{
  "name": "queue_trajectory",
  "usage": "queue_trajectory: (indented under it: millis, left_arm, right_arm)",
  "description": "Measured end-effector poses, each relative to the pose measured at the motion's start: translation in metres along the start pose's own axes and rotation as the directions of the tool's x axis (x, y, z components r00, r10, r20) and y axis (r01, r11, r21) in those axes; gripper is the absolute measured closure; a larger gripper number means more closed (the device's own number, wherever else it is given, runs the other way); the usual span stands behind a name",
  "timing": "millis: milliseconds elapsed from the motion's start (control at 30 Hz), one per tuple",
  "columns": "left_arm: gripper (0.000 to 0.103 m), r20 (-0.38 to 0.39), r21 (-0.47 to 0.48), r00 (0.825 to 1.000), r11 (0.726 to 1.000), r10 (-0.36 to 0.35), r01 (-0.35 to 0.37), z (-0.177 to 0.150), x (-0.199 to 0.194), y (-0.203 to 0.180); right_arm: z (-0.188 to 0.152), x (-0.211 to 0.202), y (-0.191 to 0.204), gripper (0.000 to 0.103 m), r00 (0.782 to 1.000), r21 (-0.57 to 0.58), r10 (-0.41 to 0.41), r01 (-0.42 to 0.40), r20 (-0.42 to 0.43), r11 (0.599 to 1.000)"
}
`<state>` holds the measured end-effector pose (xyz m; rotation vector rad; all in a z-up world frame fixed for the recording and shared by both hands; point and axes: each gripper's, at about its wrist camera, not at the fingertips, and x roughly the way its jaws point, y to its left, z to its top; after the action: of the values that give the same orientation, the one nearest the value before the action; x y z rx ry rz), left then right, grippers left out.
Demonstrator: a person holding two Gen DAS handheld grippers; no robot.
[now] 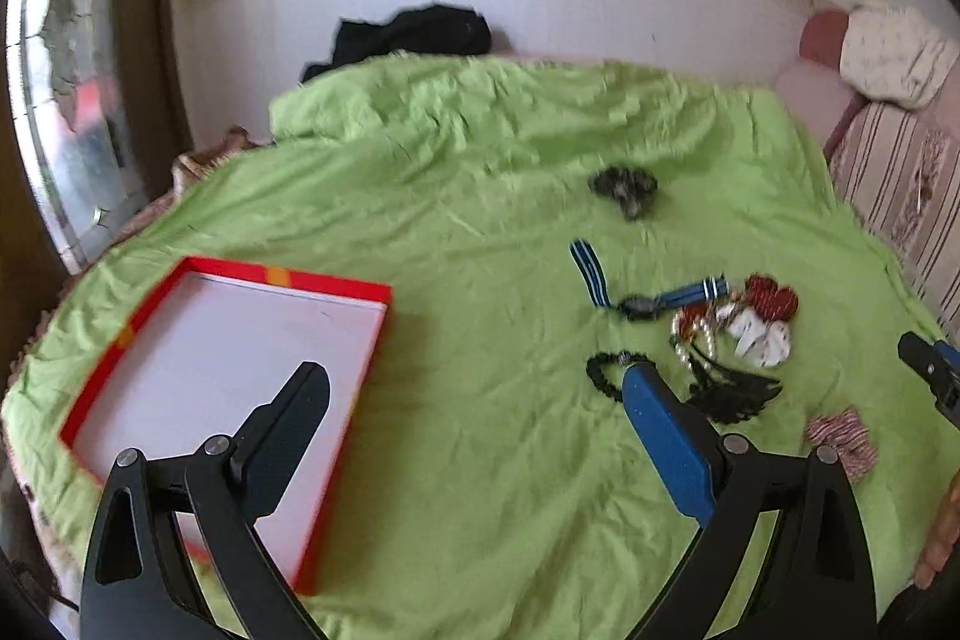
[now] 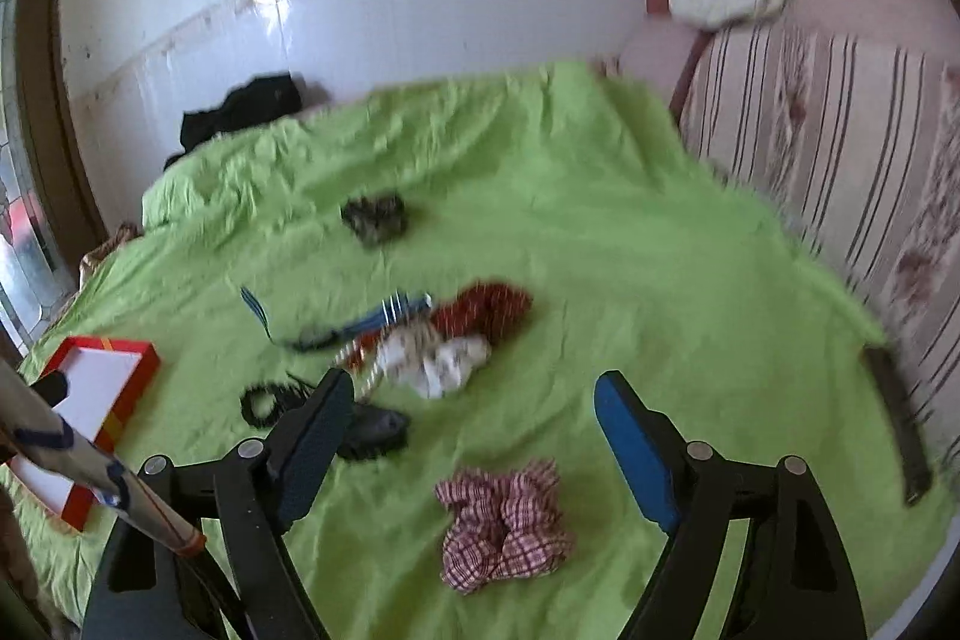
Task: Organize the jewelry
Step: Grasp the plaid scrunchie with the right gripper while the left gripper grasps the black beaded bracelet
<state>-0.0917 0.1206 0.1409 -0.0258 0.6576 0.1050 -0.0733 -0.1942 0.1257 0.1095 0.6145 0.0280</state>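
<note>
The right gripper (image 2: 474,412) hung spread above the checked scrunchie (image 2: 504,523), which looked soft and light; pinching 1 bunched fold seemed best.

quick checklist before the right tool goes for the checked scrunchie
1. Right tool open and holding nothing: ok.
2. Checked scrunchie lies apart from the jewelry pile, nothing on it: ok.
3. Scrunchie sits between the tool's fingers: ok.
4. Red box open, its white floor free: ok.
5. Left tool open, holding nothing: ok.
6. Sharp view for a fine grasp: not ok, both pictures are blurred.
</note>
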Motion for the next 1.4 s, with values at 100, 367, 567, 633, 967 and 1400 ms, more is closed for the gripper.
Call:
queue_trajectory:
  millis: [100,367,567,633,967,1400]
  left_arm:
    - [0.005,-0.032,0.018,0.999,1.0,-0.001,0.002,-0.003,0.024,-0.009]
    - [0.005,-0.144,-0.012,0.985,0.996,-0.094,0.093,0.011,0.089,-0.021]
    - [0.014,-0.186,-0.03,0.97,0.988,-0.156,0.153,0.007,0.121,-0.022]
    - [0.025,-0.222,-0.033,0.96,0.985,-0.173,0.17,0.004,0.133,-0.025]
    - [0.032,-0.297,-0.026,0.933,0.979,-0.202,0.204,-0.014,0.172,-0.045]
    - [0.057,-0.288,-0.041,0.923,0.966,-0.256,0.256,-0.012,0.185,-0.058]
  right_arm:
    - [-0.007,0.014,-0.013,0.017,1.0,0.018,-0.009,0.01,-0.026,1.0]
    - [-0.018,0.036,-0.035,0.017,0.993,0.051,-0.007,0.013,-0.118,0.999]
    - [-0.025,0.044,-0.05,0.017,0.984,0.086,-0.014,0.03,-0.178,0.996]
    - [-0.027,0.046,-0.055,0.017,0.982,0.095,-0.025,0.044,-0.187,0.994]
    - [-0.044,0.072,-0.058,0.017,0.952,0.122,0.017,0.021,-0.307,0.992]
    - [-0.053,0.086,-0.041,0.017,0.944,0.043,-0.029,0.045,-0.328,0.998]
